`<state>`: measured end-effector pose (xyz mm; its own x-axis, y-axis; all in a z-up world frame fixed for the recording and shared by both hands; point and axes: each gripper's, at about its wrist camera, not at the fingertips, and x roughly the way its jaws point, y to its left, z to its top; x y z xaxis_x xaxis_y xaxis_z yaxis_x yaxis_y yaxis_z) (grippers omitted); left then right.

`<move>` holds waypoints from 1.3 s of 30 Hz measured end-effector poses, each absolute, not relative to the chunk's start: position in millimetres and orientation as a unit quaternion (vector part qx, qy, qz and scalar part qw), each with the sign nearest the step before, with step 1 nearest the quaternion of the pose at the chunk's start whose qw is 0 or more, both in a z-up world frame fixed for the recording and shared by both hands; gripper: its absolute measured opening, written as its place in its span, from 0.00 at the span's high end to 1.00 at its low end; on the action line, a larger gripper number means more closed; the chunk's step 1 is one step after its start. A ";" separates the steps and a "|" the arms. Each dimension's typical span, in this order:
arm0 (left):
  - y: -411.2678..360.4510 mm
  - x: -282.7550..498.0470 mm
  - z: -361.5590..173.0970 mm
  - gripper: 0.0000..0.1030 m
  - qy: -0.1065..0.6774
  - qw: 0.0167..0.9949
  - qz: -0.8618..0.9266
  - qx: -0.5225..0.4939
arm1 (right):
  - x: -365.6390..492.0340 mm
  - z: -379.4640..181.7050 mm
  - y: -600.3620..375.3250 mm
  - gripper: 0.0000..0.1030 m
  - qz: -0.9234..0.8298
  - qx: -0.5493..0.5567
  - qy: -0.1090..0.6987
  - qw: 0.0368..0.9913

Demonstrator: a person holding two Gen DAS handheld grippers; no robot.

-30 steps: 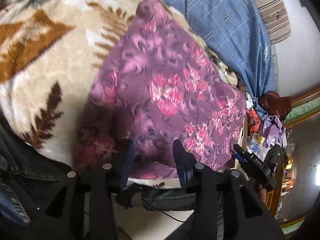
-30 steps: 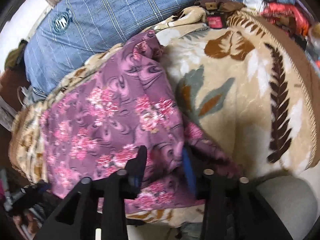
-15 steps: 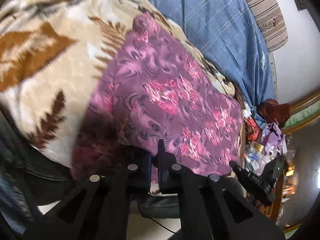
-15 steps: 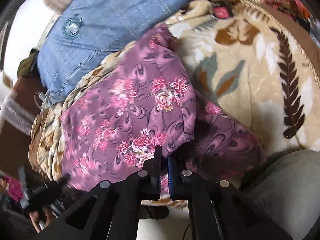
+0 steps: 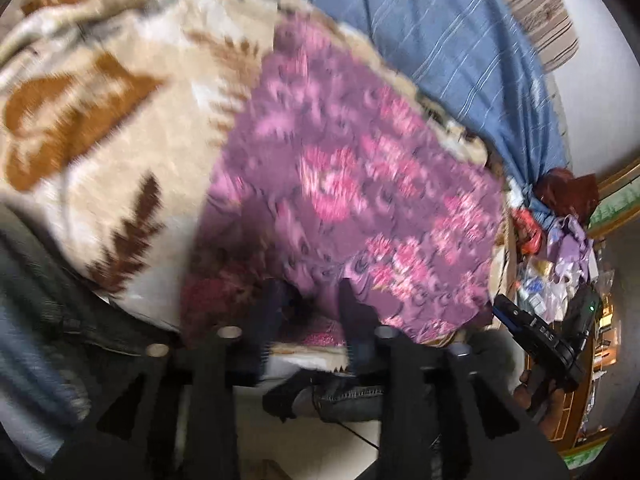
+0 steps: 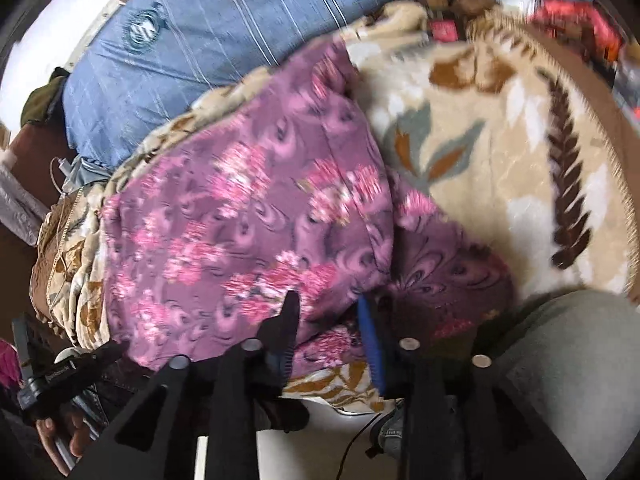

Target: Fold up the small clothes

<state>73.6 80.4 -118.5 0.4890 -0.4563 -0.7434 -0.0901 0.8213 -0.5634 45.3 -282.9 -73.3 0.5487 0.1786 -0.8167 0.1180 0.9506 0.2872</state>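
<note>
A purple garment with pink flowers [image 5: 360,200] lies spread on a beige leaf-patterned blanket [image 5: 120,128]; it also shows in the right wrist view [image 6: 248,216], with one side folded over onto itself. My left gripper [image 5: 308,292] is open at the garment's near hem, fingers apart on either side of a fold of cloth. My right gripper [image 6: 330,308] is open at the near hem too, its jaws apart over the fold's edge. Both views are motion-blurred.
A blue striped sheet [image 5: 460,40] lies beyond the blanket [image 6: 500,152]. The other gripper shows at the edge of each view, at the right of the left wrist view [image 5: 548,340] and at the lower left of the right wrist view [image 6: 60,372]. Clutter [image 5: 560,240] is piled at the bed's far right. The person's knee [image 6: 568,360] is near.
Both grippers were shut on the garment's near hem half a second ago and have now opened, letting go of the cloth. The garment lies flatter on the blanket.
</note>
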 end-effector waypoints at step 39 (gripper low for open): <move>108.5 96.2 -151.5 0.90 0.440 0.801 -0.160 -0.374 | 220.9 -119.6 63.3 0.34 0.262 -0.020 0.682 0.682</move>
<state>96.2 108.5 -151.5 0.5616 -0.5850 -0.5852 -0.0727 0.6696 -0.7391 220.9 63.3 -119.6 -0.0684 0.3295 -0.9417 -0.3853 0.8619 0.3296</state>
